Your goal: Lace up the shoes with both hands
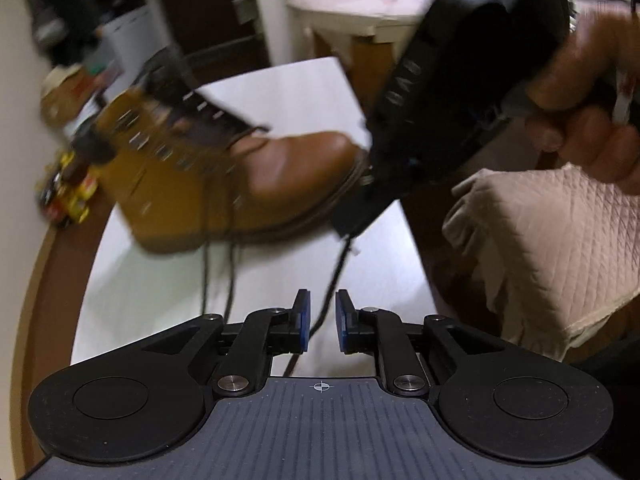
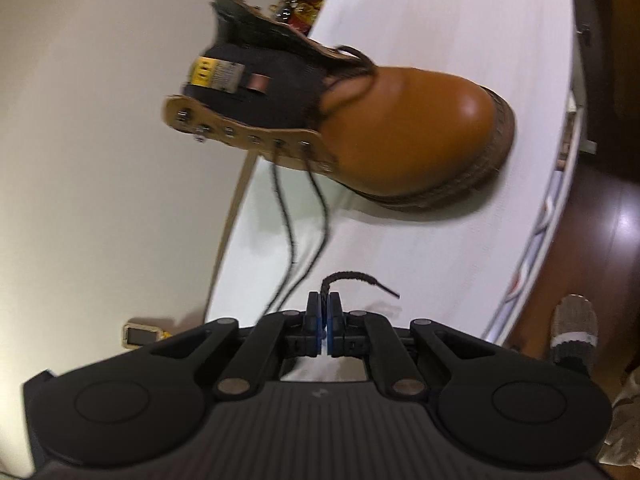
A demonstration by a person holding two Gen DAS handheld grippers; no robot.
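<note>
Right tool was clamped tight on the lace, pads nearly meeting, with a short curl of the tip poking out past them. My left tool stood narrowly parted, gripping nothing, though a strand of the lace ran through the gap between its pads without being pinched, as far as I could tell. Out from there, two dark strands trailed slack across the desk to the lower eyelets of the boot, which sat on its sole near the desk's rounded edge; the upper eyelets looked bare and the tongue stood open.

My worries, judged from that: the right grip sat so close to the tip that a tug might slip the lace clean out. A hard pull could also drag the boot over or toward the edge, since nothing braced it. Everything was motion-blurred, so aiming that stubby tip at a small eyelet risked a miss. And the loose strand could snag in the left tool.
</note>
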